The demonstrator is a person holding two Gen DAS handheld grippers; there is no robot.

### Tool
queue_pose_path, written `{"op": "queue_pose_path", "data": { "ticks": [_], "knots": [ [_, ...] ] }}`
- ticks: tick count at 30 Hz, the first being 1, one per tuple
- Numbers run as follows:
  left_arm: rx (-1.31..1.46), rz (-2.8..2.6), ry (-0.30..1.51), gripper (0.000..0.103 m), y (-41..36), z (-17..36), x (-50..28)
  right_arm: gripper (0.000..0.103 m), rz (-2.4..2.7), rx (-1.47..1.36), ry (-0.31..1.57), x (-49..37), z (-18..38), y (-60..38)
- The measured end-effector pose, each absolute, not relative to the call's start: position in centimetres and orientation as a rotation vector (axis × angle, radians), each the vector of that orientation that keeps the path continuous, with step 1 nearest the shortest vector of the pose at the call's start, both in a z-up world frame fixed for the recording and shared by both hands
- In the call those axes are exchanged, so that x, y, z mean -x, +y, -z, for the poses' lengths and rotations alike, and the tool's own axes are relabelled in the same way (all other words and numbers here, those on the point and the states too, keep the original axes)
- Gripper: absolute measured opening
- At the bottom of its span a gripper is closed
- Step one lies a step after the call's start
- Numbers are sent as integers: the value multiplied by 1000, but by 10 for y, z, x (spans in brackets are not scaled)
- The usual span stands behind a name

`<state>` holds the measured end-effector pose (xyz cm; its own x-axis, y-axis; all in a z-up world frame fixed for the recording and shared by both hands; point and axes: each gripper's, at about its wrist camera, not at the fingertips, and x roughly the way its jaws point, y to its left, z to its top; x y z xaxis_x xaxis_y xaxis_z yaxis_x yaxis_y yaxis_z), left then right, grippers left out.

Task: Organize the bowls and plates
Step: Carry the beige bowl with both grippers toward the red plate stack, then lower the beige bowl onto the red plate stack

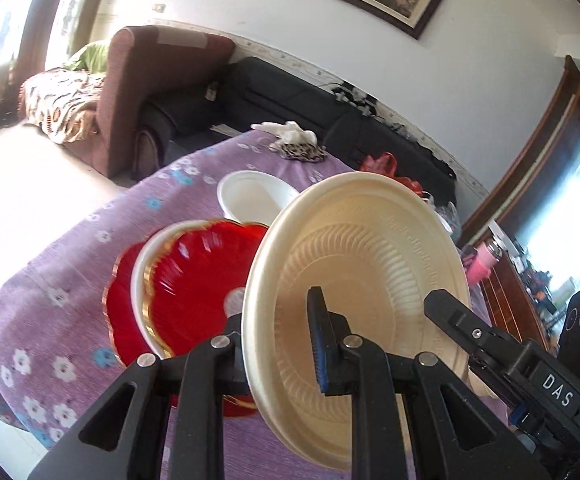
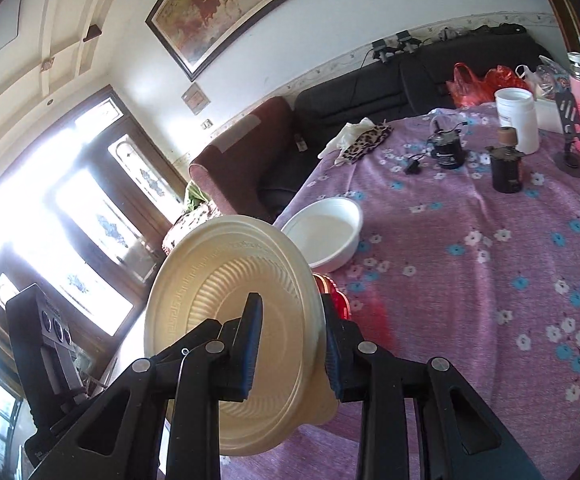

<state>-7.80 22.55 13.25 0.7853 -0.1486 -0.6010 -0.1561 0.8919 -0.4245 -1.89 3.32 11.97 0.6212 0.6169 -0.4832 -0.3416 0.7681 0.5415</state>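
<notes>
Only my left wrist view shows the red plates stacked on the table. Both my left gripper and right gripper are nearly closed, pinching opposite rims of the cream plate, tilted above the table, white bowl beyond

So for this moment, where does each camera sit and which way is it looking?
Left wrist: on the left tool, looking over the purple table toward the sofa; the right tool shows too.
Right wrist: on the right tool, facing the table's far clutter and the windows.
Shared: the cream plate each clamps, and the white bowl.
</notes>
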Motion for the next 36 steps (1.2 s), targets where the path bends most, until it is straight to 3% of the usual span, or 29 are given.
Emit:
{"op": "queue_pose_path", "data": {
  "ticks": [28, 36],
  "knots": [
    [497, -136, 765, 19, 275, -96, 35, 32, -566, -384, 884, -48, -75, 97],
    [492, -138, 761, 24, 273, -96, 32, 32, -552, -370, 894, -54, -67, 101]
  ]
}}
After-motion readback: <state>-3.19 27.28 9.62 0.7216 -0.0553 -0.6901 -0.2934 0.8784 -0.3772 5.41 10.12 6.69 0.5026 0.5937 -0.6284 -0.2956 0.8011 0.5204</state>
